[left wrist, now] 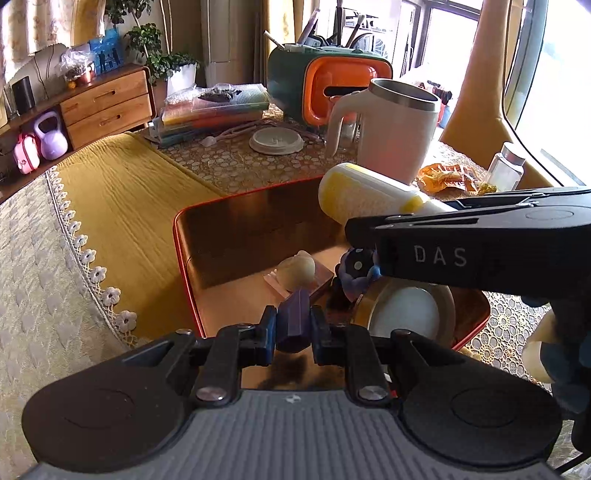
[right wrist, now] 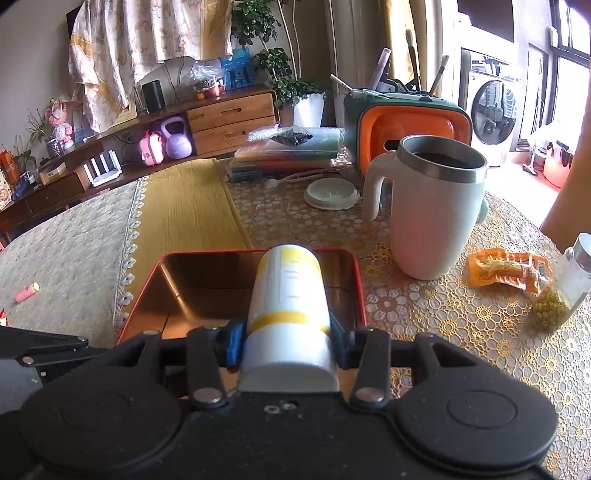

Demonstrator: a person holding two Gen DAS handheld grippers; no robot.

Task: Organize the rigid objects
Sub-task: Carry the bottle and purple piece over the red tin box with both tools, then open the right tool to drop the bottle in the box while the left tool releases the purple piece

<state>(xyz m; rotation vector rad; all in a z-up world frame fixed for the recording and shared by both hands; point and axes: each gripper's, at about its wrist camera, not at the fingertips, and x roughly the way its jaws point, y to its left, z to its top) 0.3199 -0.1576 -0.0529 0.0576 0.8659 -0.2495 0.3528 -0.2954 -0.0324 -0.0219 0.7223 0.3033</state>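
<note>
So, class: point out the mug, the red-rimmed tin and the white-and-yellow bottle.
mug (right wrist: 432, 221), right wrist view, on its pale side wall
red-rimmed tin (left wrist: 177, 236), left wrist view, on its left rim
white-and-yellow bottle (right wrist: 288, 291), right wrist view, on its body

- Home living room, lived-in.
- Curved wooden sideboard with drawers (right wrist: 229, 122), purple kettlebell (right wrist: 176, 138) in its open shelf.
- Leafy potted plant in white pot (right wrist: 295, 92), draped floral curtain (right wrist: 147, 33).
- Front-loading white washing machine (right wrist: 495, 110) by the window.
- Gold lace tablecloth (right wrist: 461, 325).

One mug (right wrist: 432, 214), one tin (right wrist: 173, 280), two kettlebells (right wrist: 177, 138).
</note>
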